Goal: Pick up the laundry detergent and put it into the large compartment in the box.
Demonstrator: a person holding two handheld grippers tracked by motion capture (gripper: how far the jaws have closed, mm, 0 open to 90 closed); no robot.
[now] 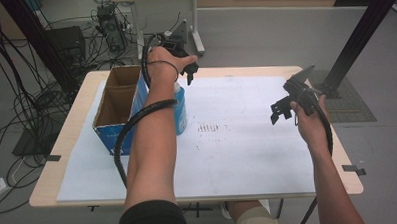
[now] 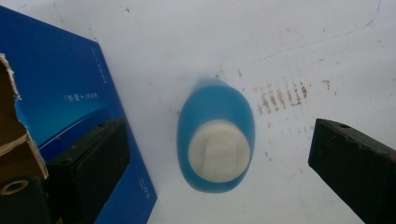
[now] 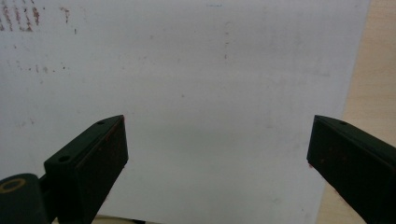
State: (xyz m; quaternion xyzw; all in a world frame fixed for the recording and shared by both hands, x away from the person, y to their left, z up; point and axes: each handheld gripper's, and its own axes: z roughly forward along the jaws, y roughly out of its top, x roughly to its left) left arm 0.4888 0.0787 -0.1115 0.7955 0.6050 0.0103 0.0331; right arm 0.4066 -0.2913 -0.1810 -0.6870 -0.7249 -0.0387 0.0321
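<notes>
A blue bottle (image 1: pixel 180 111) with a white cap (image 2: pixel 218 151) stands upright on the white mat (image 1: pixel 238 155), right beside a blue cardboard box (image 1: pixel 117 102). My left gripper (image 1: pixel 190 72) hovers above the bottle, pointing down. In the left gripper view the bottle (image 2: pixel 215 107) sits below and between the jaws, and the left gripper (image 2: pixel 219 135) is open, its jaws wide apart and touching nothing. My right gripper (image 1: pixel 281 111) hangs over the right part of the mat. It is open (image 3: pixel 217 135) with bare mat between its jaws.
The open-topped box (image 2: pixel 60 84) lies just left of the bottle, near one left jaw. Brown smudges (image 1: pixel 212 127) mark the mat's middle. The wooden table edge (image 3: pixel 373 93) runs close on the right gripper's right. Cables and table legs lie on the floor behind.
</notes>
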